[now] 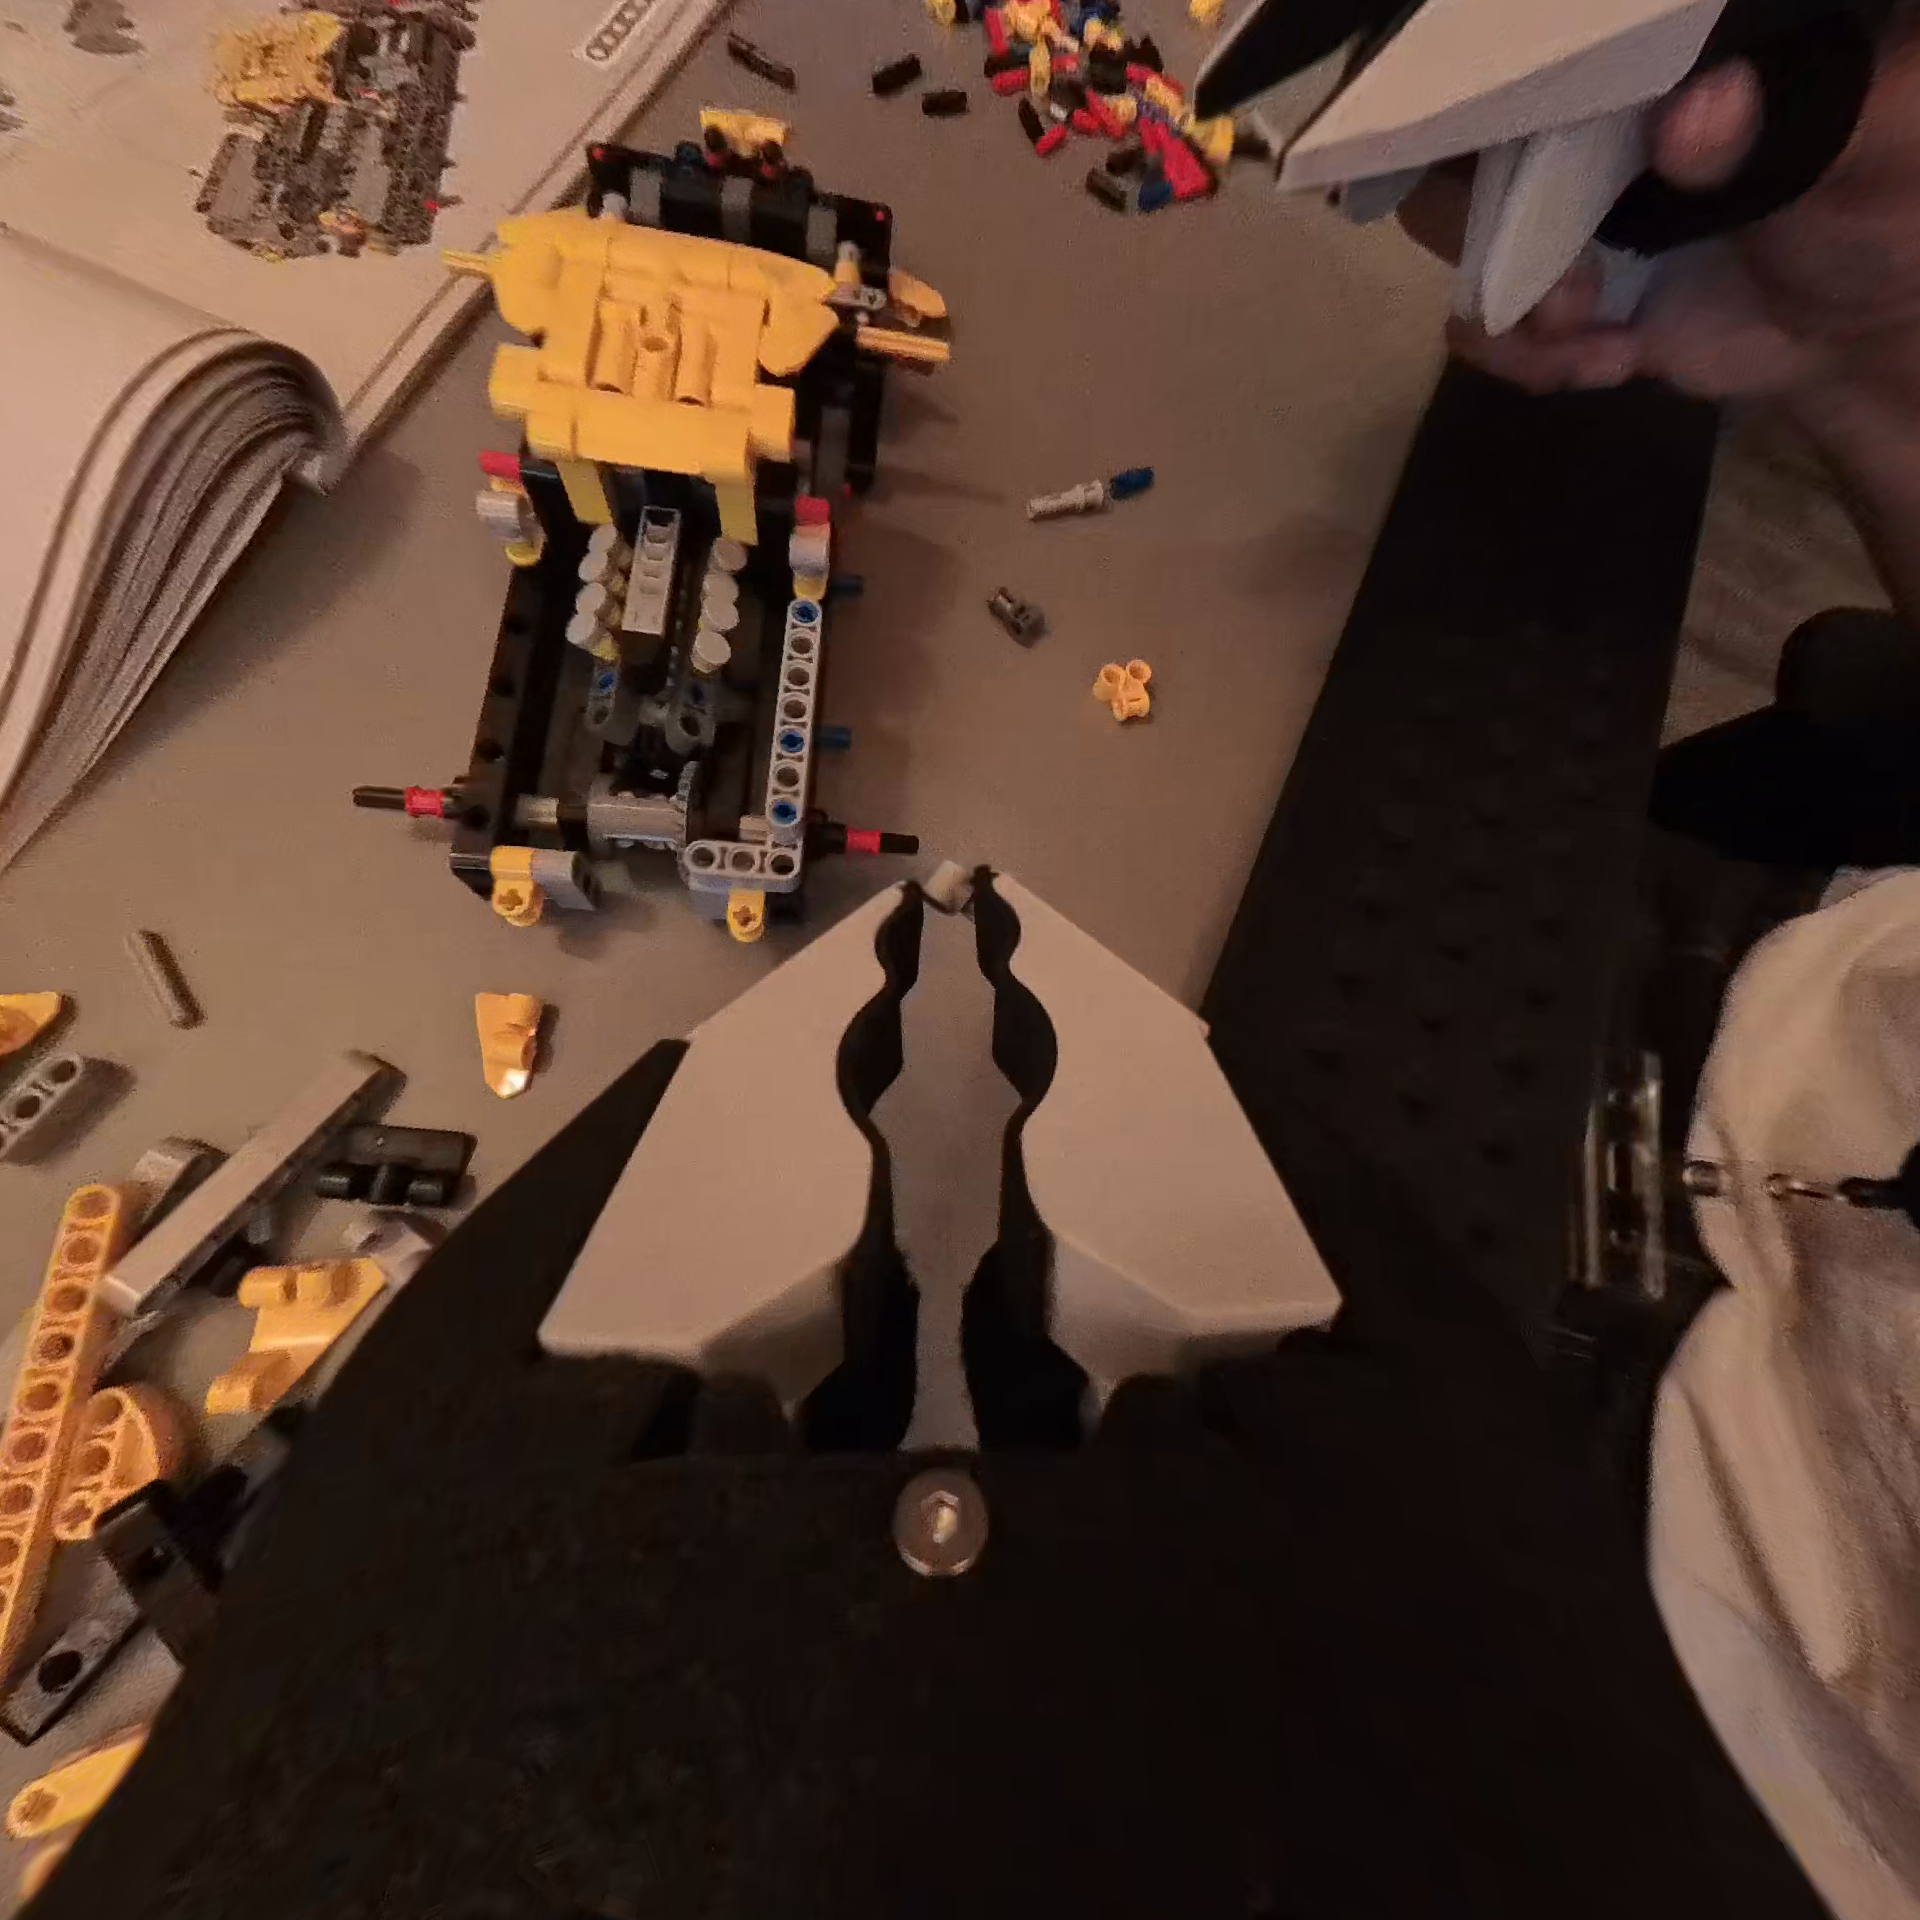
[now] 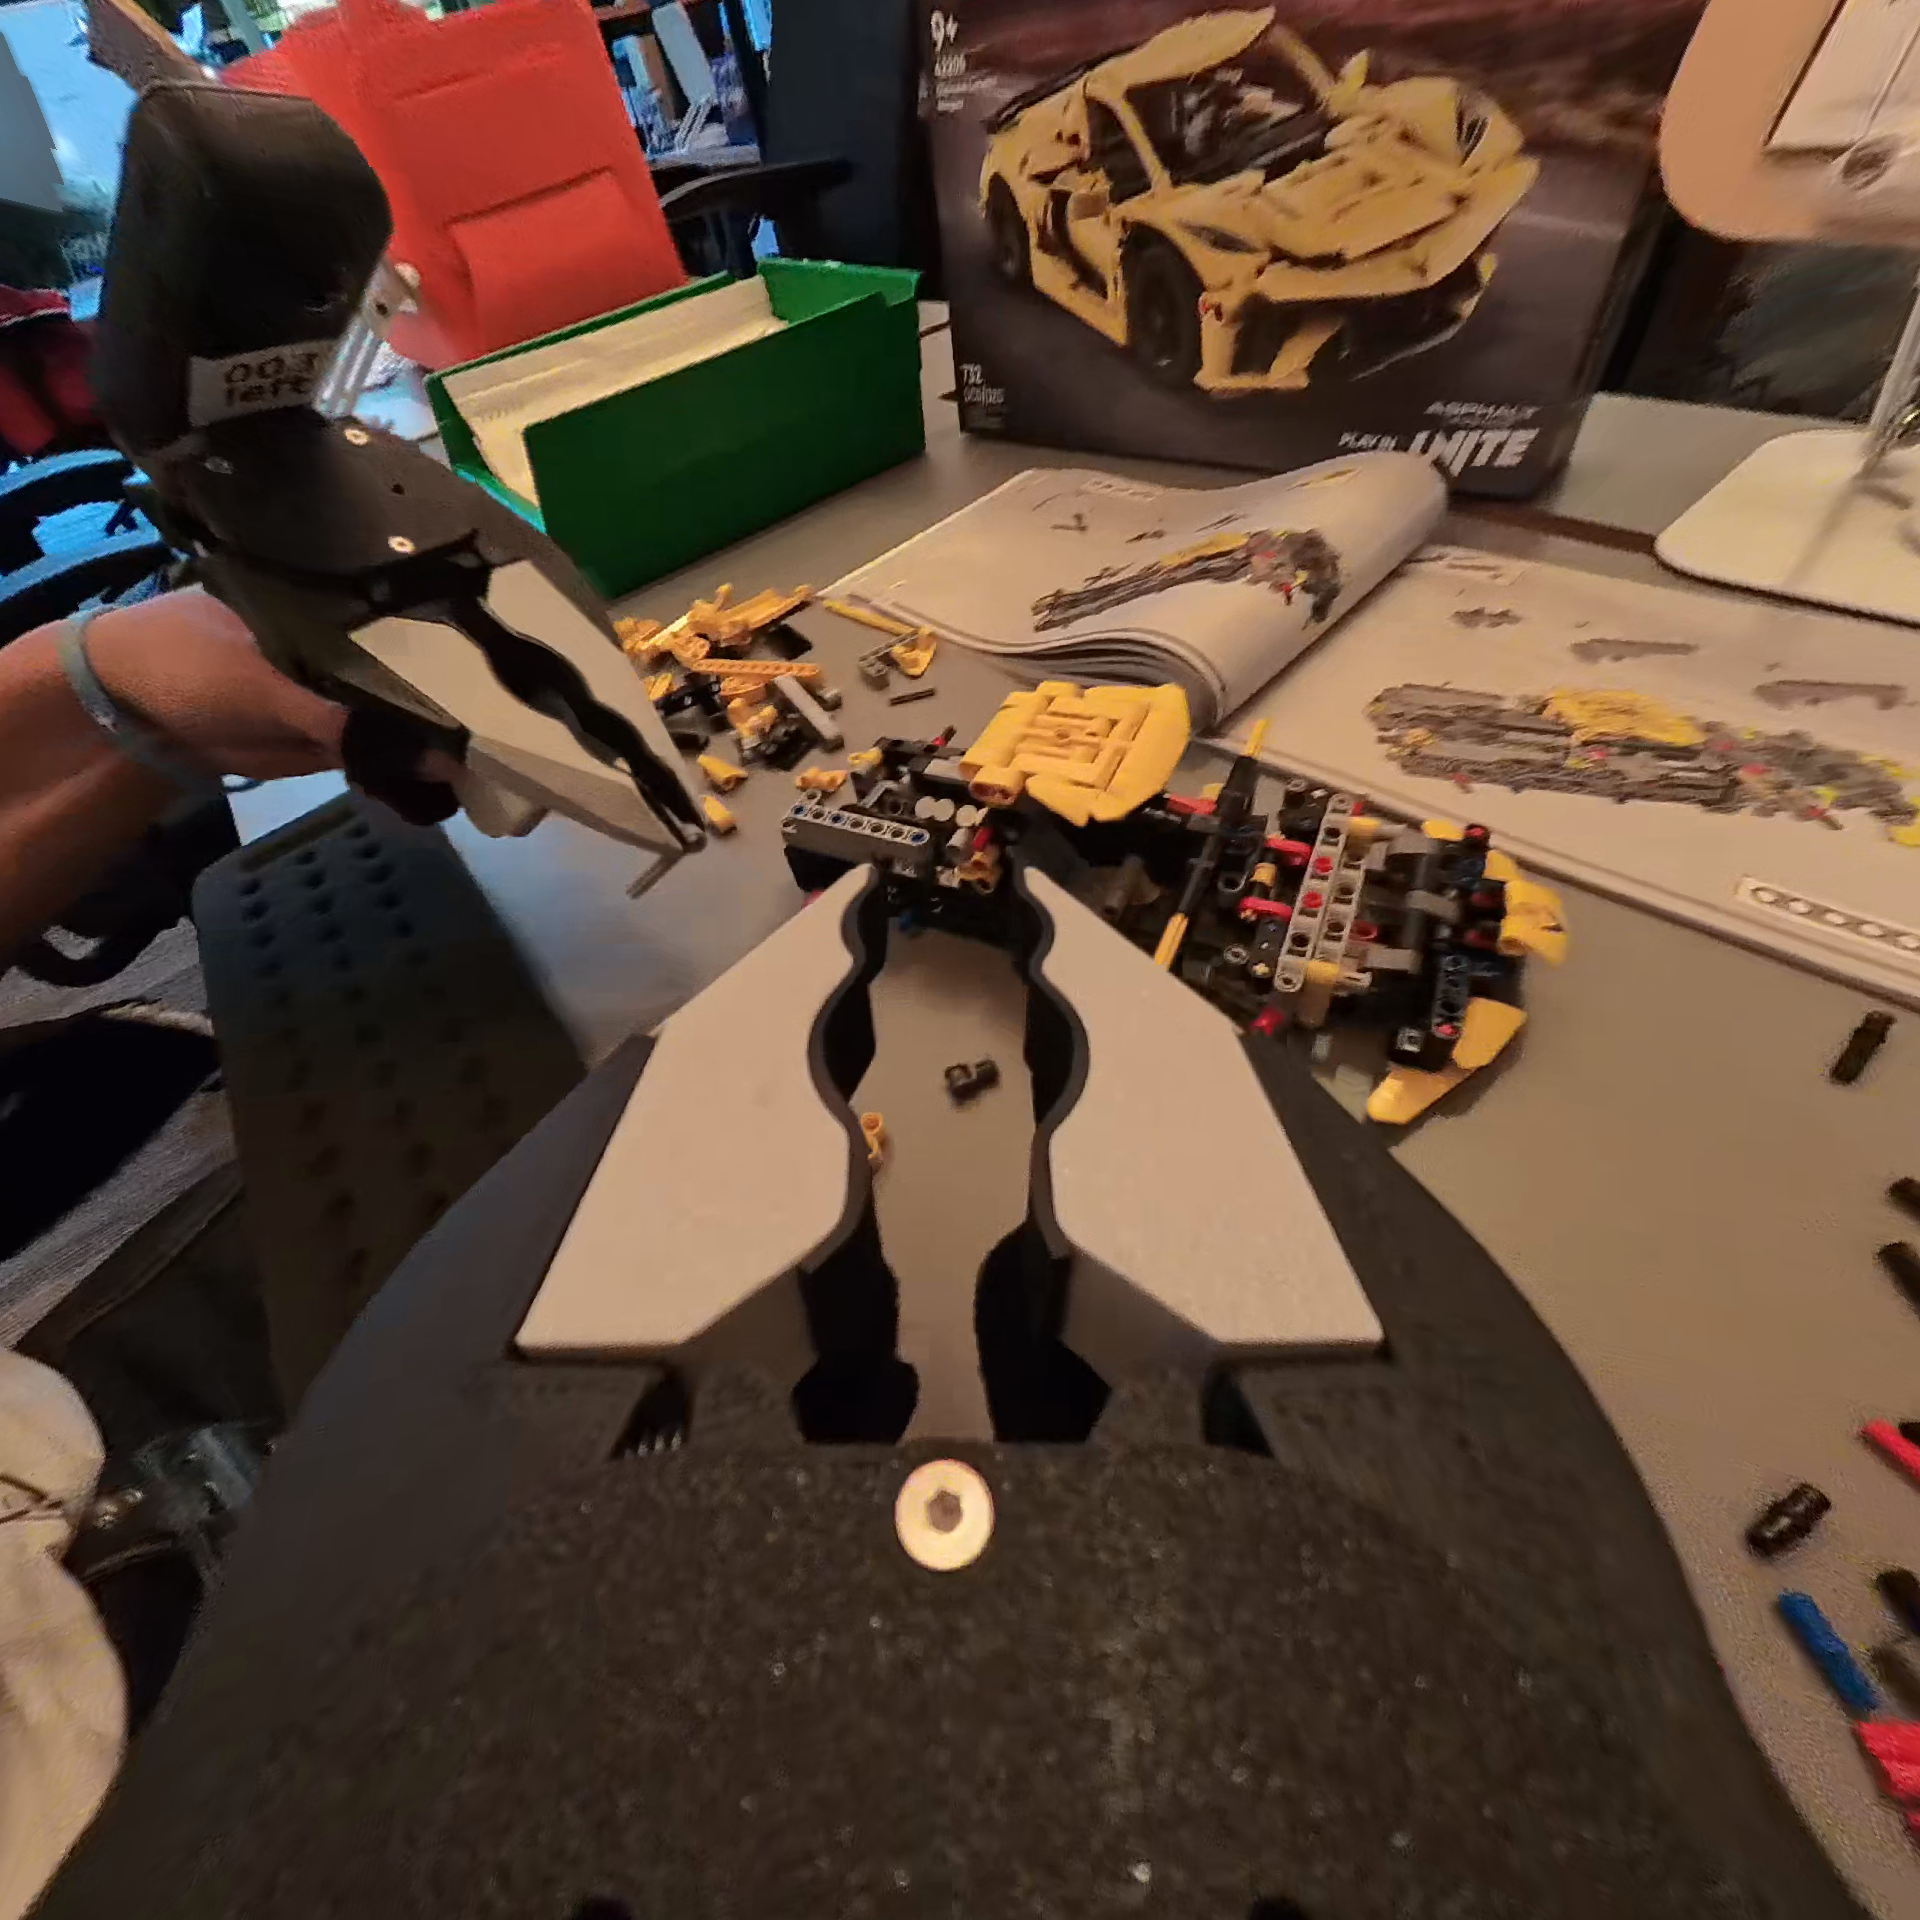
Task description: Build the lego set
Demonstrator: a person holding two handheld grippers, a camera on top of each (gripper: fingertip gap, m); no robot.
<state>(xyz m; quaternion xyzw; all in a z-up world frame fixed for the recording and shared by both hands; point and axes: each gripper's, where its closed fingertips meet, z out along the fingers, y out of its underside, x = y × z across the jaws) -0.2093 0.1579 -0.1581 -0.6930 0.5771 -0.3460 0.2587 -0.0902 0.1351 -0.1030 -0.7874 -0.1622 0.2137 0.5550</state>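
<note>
The yellow-and-black car chassis [image 1: 665,540] stands mid-table, engine and rear body fitted; by my judgement most of the build is left, with loose parts [image 1: 1091,94] piled toward the far edge and beams [image 1: 62,1351] at the near left corner. The left gripper [image 1: 948,891] pinches a small light grey piece [image 1: 948,885]. The right gripper [image 2: 948,883] hangs released, empty. A green bin [image 2: 717,416] holds white sheets
</note>
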